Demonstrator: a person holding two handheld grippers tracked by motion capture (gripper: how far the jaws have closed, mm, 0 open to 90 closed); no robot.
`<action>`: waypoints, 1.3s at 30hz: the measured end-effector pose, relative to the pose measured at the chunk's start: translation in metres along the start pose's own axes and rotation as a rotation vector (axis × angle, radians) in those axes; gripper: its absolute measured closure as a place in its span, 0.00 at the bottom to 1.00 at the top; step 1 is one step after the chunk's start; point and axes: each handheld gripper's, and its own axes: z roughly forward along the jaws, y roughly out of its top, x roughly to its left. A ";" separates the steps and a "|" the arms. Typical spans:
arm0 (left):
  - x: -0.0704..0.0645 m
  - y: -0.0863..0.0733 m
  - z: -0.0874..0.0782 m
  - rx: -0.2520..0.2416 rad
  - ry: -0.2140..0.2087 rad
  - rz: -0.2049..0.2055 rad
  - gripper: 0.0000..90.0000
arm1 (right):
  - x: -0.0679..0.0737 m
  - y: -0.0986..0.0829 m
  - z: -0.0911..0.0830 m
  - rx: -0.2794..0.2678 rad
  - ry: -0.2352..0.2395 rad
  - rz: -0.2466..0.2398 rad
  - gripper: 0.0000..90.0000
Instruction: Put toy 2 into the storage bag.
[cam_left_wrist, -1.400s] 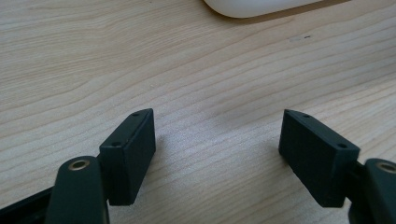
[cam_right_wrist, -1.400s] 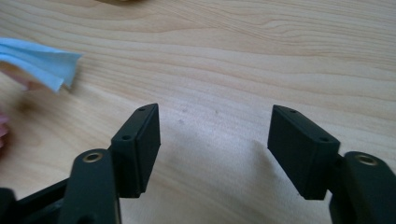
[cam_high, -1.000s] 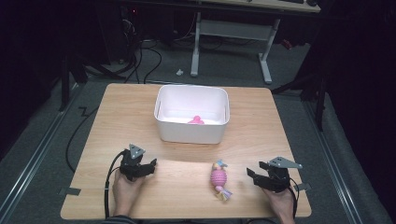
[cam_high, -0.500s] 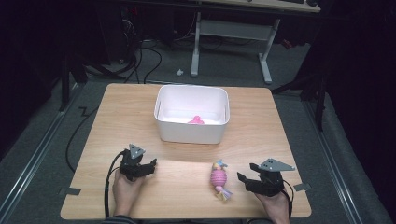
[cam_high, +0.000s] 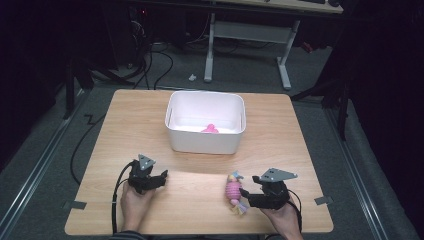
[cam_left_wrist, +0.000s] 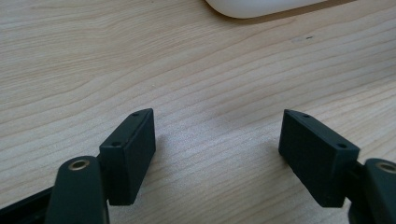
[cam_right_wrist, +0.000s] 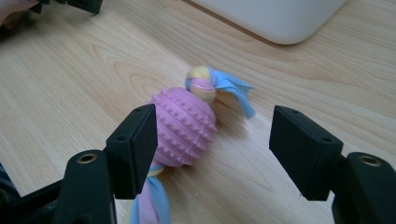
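Pale wood grain covers the table (cam_high: 300, 150), which spans the middle of the high view with dark floor, loose cables and a white-legged desk frame (cam_high: 250, 45) behind it along the top of the frame. At the lower left of that view the left gripper (cam_high: 155, 179) rests low over the tabletop in the person's left hand (cam_high: 135, 202), its cable looping back toward the bottom edge; in the left gripper view its two black jaws stand wide apart with nothing but bare wood between them, and the rounded base of the white bin (cam_left_wrist: 261, 7) shows at the top edge. Toward the centre of the high view, that white bin (cam_high: 206, 142) sits upright on the table, and a small pink object (cam_high: 210, 128) lies inside it against the near wall; its exact shape is too small to tell. Lower and to the right of centre lies a pink knobbly ball toy (cam_high: 233, 190) with knotted pastel cloth tails at both ends, flat on the wood and well apart from the bin. Just to its right, the right gripper (cam_high: 246, 196) points left at the toy, held in the right hand (cam_high: 282, 220). In the right gripper view the jaws are spread open, the toy (cam_right_wrist: 187, 126) partly behind the left-hand jaw and clear of the other; nothing is clamped.
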 end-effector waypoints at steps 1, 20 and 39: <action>0.000 0.000 0.000 0.000 0.000 0.000 0.31 | 0.002 0.002 0.002 0.006 0.005 -0.007 0.36; 0.000 0.000 0.000 0.000 0.000 0.000 0.31 | 0.019 0.012 0.037 0.163 0.035 -0.016 0.32; 0.000 0.000 0.000 -0.001 -0.001 -0.001 0.30 | 0.013 0.011 0.045 0.217 0.013 0.005 0.37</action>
